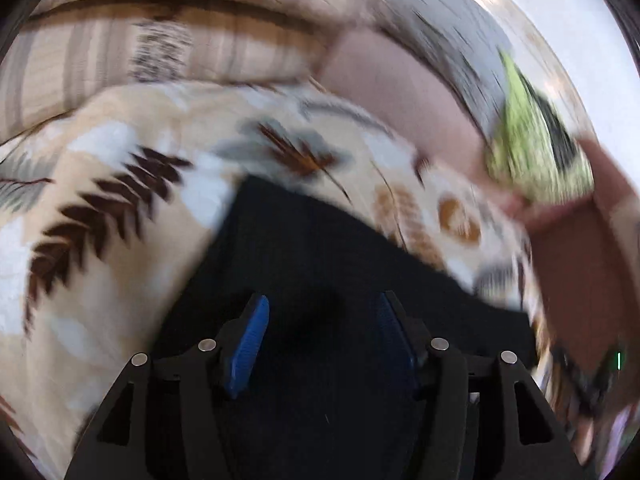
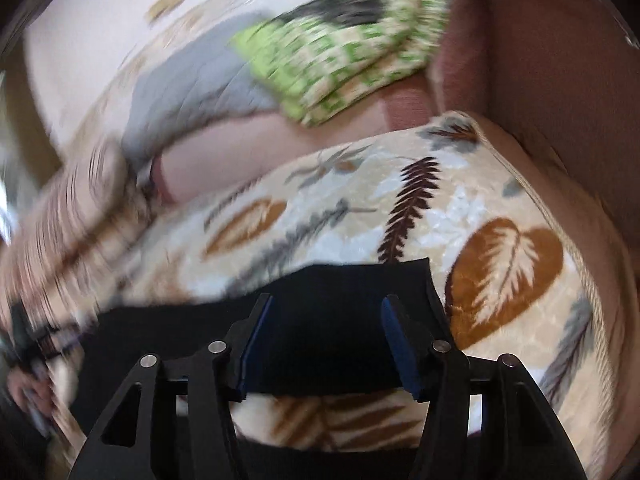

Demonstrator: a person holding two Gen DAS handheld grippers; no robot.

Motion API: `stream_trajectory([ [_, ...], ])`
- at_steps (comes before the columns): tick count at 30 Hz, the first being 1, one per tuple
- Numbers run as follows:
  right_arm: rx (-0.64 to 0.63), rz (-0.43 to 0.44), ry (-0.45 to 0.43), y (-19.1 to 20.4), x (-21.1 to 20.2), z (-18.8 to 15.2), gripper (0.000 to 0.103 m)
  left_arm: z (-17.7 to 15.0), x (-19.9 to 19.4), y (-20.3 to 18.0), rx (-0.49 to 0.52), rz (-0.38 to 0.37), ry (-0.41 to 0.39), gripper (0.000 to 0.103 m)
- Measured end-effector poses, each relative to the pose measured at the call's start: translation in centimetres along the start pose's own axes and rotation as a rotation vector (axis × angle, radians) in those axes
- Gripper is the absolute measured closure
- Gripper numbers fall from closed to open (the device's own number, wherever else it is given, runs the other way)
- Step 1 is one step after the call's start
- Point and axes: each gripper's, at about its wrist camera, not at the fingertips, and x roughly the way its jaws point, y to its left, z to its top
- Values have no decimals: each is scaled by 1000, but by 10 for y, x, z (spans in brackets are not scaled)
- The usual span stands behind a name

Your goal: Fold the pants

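Black pants [image 2: 332,284] — flat on leaf-print blanket [image 2: 500,264].

Leaf blanket [image 2: 360,208] lies open beyond and right of the black pants [image 2: 332,280]. Green cushion [image 2: 340,60] and grey cloth [image 2: 192,88] crowd the far side. Brown wall [image 2: 552,60] blocks the right.

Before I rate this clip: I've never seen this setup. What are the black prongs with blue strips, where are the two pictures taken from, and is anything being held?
They are hand-held tongs, one in each of a person's hands, each with a camera looking along its fingers. One picture shows the left tongs, the other the right tongs. Both stand open above dark black fabric pants, which lie on a cream plush blanket with a brown and grey leaf print. The blue pads touch nothing, so nothing is held. A green checked cloth lies further back.
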Motion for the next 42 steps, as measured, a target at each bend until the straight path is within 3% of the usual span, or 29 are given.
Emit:
stream_trajectory([
  [3, -26, -69, 200, -16, 37, -23, 45, -13, 22, -6, 57, 99, 66, 47],
  [4, -30, -69, 224, -20, 43, -30, 44, -16, 25, -8, 75, 117, 58, 46],
  [5, -47, -53, 188, -20, 38, -32, 43, -18, 25, -13, 102, 131, 35, 43],
  [7, -60, -36, 184, -17, 35, -36, 36, -22, 28, -22, 146, 134, 13, 23],
  [10, -129, -26, 184, -6, 38, -41, 17, -35, 39, -36, 235, 143, -55, 3],
  [13, -241, -66, 217, 12, 43, -50, 1, -49, 52, -51, 346, 254, -88, 2],
  [14, -257, -82, 218, 12, 43, -52, 1, -50, 54, -53, 359, 270, -90, 1],
  [18, -229, -42, 197, 2, 38, -54, 0, -49, 54, -49, 326, 233, -118, 1],
  [23, -225, -50, 171, 5, 38, -57, 0, -62, 55, -50, 338, 266, -140, 1],
  [27, -188, -6, 156, -2, 35, -58, 0, -66, 52, -50, 335, 279, -162, 1],
  [42, -179, -3, 117, -5, 35, -59, 0, -60, 54, -47, 346, 274, -142, 1],
])
